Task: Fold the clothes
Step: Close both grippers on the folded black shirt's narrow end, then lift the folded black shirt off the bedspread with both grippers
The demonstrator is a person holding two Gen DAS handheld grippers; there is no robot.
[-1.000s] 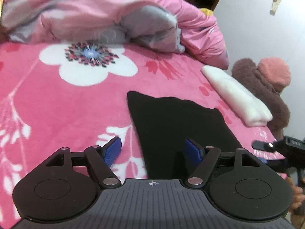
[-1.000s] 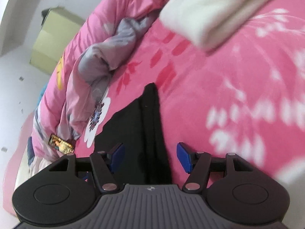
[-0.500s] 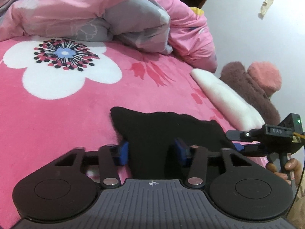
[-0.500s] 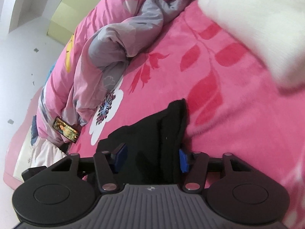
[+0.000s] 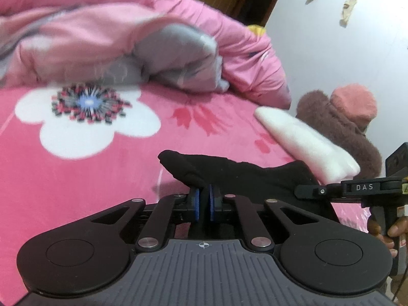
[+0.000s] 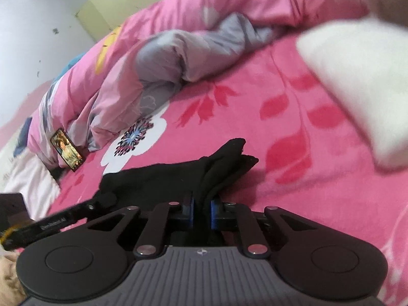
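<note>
Pinching the black garment (image 5: pixel 244 178) where it lies on the pink bedspread (image 5: pixel 76 178), my left claw (image 5: pixel 203 201) is nearly shut on one near corner; my right claw (image 6: pixel 201 210), jaws closing, squeezes the other. I should lift both evenly, keeping the edge taut.

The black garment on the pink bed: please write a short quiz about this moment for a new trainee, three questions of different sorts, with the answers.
1. True or false: the black garment lies flat on the pink blanket.
2. Which is pinching the garment? A) only the left hand-held gripper B) only the right hand-held gripper C) both
3. What colour is the folded item beside the garment?

Key:
1. False; its gripped edge is lifted and bunched.
2. C; the right one's jaws are closing on the cloth between them.
3. White.
</note>
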